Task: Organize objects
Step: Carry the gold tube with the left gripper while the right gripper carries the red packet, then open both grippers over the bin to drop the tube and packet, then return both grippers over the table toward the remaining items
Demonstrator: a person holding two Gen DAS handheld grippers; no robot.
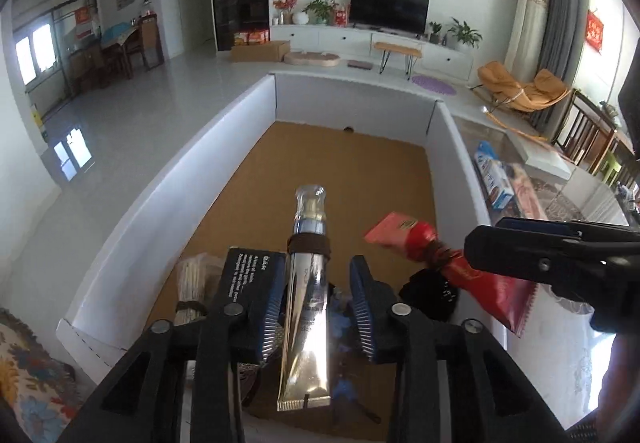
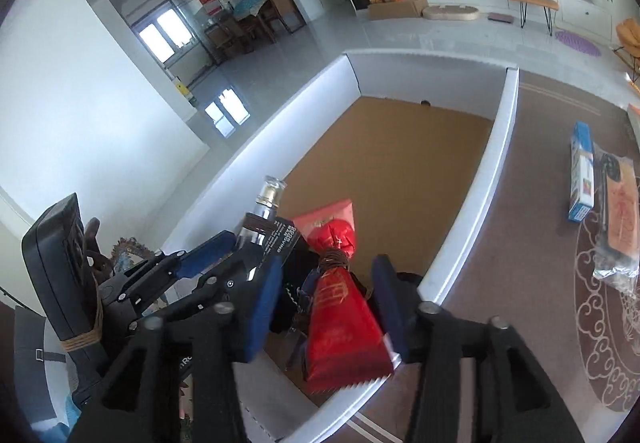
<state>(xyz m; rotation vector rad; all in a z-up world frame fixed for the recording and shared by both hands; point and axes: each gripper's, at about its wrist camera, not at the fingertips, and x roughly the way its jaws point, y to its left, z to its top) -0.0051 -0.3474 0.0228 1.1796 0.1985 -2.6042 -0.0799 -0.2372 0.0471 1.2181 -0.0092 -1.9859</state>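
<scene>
The white box (image 1: 248, 111) with its brown floor fills the middle of both views; the left gripper (image 1: 312, 307) has its jaws spread, a silver tube (image 1: 306, 307) lying between them over the box; the right gripper (image 2: 326, 307), at 3 o'clock of it, likewise stands spread around a red packet (image 2: 340, 327); a blue carton (image 2: 581, 173) lies outside at 2 o'clock.

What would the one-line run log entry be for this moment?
left tongs: open around silver tube | right tongs: open around red packet | both over white box
</scene>
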